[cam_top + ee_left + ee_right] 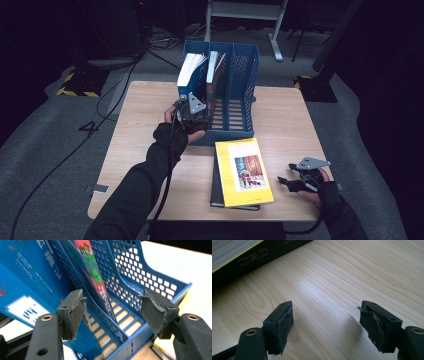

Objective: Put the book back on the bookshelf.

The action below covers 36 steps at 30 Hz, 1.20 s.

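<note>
A: The left hand-held gripper (192, 120) is at the front of the blue file rack (240, 75), by its left end. Its jaws stand well apart with nothing pressed between the pads; the rack's front wall and a divider sit in the gap, untouched.

B: What's in the rack?

A: A blue book (189, 75) stands upright in the left compartment, leaning a little. Just right of it, in the next compartment, is a thinner book with a red and green cover (214, 75). In the left gripper view that red and green book (93, 272) tilts against the perforated divider, and the blue one (27, 285) is on the far side of that divider, close beside the left pad.

B: And further right?

A: The rack's right compartment holds nothing. In front of the rack, near the middle of the surface (145, 115), a yellow book (244, 172) lies flat on top of a black book (216, 185), whose edge pokes out at the left and bottom.

B: The other hand?

A: The right hand-held gripper (282, 181) rests low near the right front edge of the surface, just beside the stack and pointing at it. Its jaws are spread wide over bare wood, gripping nothing. The black book's spine (257, 257) lies ahead of it, apart from the pads.
</note>
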Available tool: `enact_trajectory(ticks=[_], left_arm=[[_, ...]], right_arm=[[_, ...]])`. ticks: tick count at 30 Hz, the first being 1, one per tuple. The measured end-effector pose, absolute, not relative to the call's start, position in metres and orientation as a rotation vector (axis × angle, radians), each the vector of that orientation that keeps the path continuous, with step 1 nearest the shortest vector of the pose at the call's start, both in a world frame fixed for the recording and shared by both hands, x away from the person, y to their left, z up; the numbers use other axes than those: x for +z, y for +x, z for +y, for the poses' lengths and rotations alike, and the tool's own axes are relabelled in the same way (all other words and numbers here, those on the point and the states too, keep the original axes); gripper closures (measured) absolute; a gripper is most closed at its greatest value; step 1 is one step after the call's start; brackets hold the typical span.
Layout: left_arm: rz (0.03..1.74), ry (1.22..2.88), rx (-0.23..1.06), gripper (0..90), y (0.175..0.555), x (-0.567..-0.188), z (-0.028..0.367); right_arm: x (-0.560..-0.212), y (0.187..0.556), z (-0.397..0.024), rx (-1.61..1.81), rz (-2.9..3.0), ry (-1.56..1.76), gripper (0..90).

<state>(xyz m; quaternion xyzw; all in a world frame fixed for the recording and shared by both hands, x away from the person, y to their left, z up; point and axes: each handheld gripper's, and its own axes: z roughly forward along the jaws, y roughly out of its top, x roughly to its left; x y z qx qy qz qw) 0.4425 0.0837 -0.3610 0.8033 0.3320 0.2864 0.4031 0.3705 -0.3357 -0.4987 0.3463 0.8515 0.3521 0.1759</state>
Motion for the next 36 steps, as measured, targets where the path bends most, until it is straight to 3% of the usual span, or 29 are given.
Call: enact_trajectory(ticks=[21,36], left_arm=[[0.674,2.172,0.607,28.7,0.406,-0.412,0.1],[0.609,2.305,0.472,26.9,0.379,-0.462,0.117]], right_arm=[[-0.491,0.37,-0.337,1.044,2.383,1.014,26.1],[-0.454,0.363,-0.327,1.239,2.353,1.047,27.5]])
